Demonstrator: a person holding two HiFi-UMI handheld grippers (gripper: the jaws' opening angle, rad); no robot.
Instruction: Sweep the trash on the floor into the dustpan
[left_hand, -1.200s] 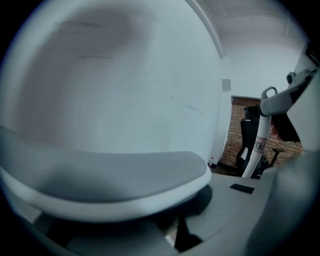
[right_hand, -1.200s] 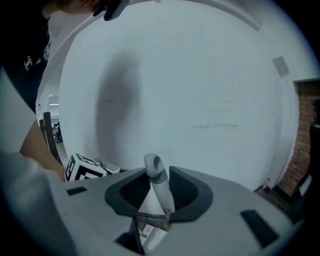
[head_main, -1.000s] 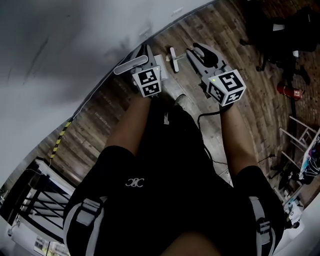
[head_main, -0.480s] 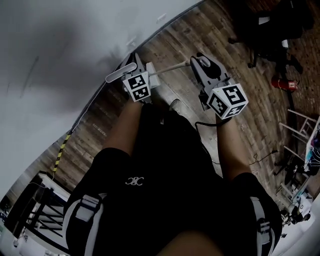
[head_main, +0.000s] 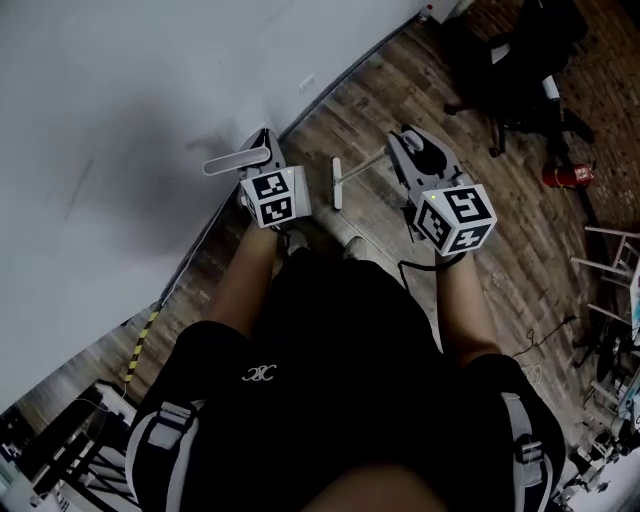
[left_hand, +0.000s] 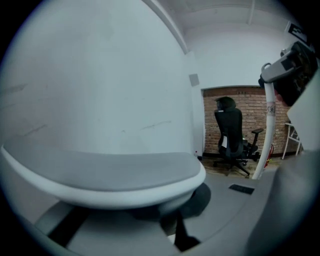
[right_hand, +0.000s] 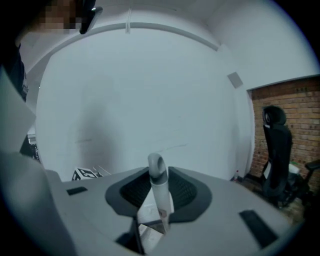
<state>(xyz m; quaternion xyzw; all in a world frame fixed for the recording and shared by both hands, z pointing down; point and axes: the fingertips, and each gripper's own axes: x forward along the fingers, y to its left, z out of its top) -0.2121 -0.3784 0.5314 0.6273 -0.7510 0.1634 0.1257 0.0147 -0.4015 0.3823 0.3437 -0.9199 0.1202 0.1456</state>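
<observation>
In the head view my left gripper (head_main: 262, 158) is close to the white wall, shut on the dustpan's flat grey-white handle (head_main: 237, 160). In the left gripper view that handle (left_hand: 105, 172) lies wide across the jaws. My right gripper (head_main: 403, 150) is shut on the broom's white pole (head_main: 365, 165), which runs down to a small cross-piece (head_main: 337, 185) near the wooden floor. The right gripper view shows the pole's hooked top (right_hand: 157, 172) standing up between the jaws. The left gripper view shows the pole (left_hand: 267, 135) upright at the right. No trash shows in any view.
A black office chair (head_main: 520, 70) stands ahead on the wooden floor, before a brick wall (left_hand: 250, 107). A red fire extinguisher (head_main: 568, 176) lies at the right. The white wall (head_main: 150, 80) runs along my left. Metal racks and cables are at the right edge.
The person has moved along the wall toward the chair. Both grippers keep their hold. The broom's lower end has shifted from beside the left gripper to between the two grippers.
</observation>
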